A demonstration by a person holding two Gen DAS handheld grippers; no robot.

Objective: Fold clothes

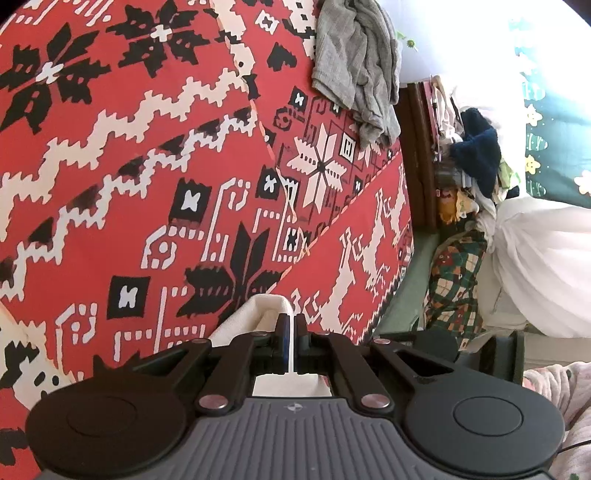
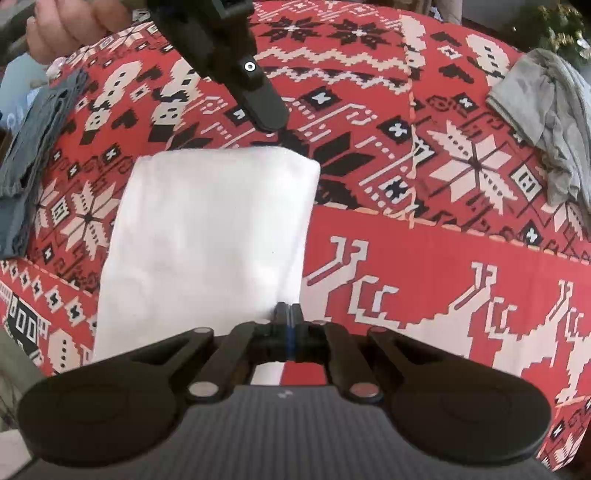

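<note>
I have both tools clamped on the white garment (image 2: 207, 236), which lies as a folded rectangle on the red patterned blanket (image 2: 424, 266). My right gripper (image 2: 287, 314) pinches its near right corner, jaws together on the cloth. My left gripper (image 1: 291, 325) has its jaws closed on a thin white edge of the same piece.

The fabric looks soft and light, with no stiffness of its own, so I judge it will sag and lose its fold if lifted from one point. Corners and the doubled edge are the places to hold, both at once.

The right view gives me the whole rectangle, a dark blue folded piece (image 2: 33, 158) at the left, and a hand (image 2: 70, 26) behind the left tool. The left view shows only a sliver of white, but it takes in the crumpled grey garment (image 1: 358, 66) fully and the clutter beyond the bed's edge.
</note>
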